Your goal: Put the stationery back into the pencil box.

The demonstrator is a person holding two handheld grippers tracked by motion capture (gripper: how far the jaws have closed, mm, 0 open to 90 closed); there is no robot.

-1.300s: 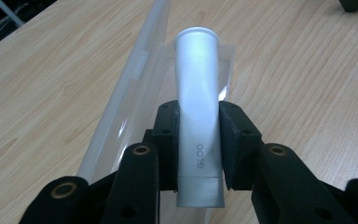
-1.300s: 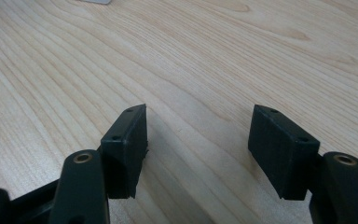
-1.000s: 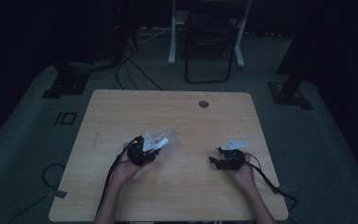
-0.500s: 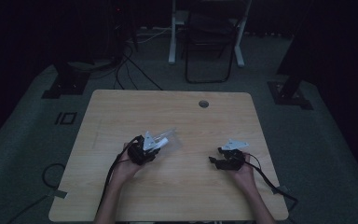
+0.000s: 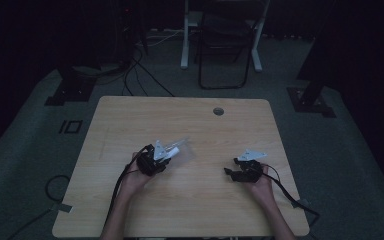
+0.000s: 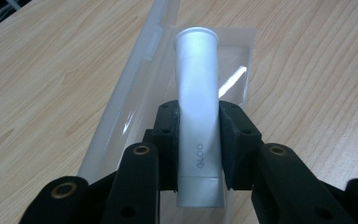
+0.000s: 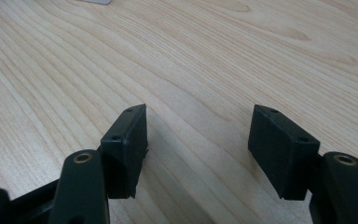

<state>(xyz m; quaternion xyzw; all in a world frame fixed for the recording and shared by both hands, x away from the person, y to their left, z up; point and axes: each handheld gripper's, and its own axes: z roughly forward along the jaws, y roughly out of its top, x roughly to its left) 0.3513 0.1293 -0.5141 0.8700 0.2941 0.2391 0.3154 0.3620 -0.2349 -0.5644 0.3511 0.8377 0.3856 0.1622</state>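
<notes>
While the left gripper (image 6: pixel 199 140) clamped a silver tube (image 6: pixel 197 116), the right gripper (image 7: pixel 198 149) idled.
Its jaws stood apart, holding nothing, above the desk (image 7: pixel 214 56); a clear sleeve (image 6: pixel 135 93) lay beneath the tube.

Each tool is matte black: the left tool (image 5: pixel 152 161) and the right tool (image 5: pixel 243 170) both carry a pale grey three-cornered plate on top and trail a dark cable toward the person. Up close, the left tool (image 6: pixel 199 140) and right tool (image 7: pixel 198 151) show blocky black pads with small screw holes, on arms with brass-coloured rivets. The forearms are bare, without sleeves.
</notes>
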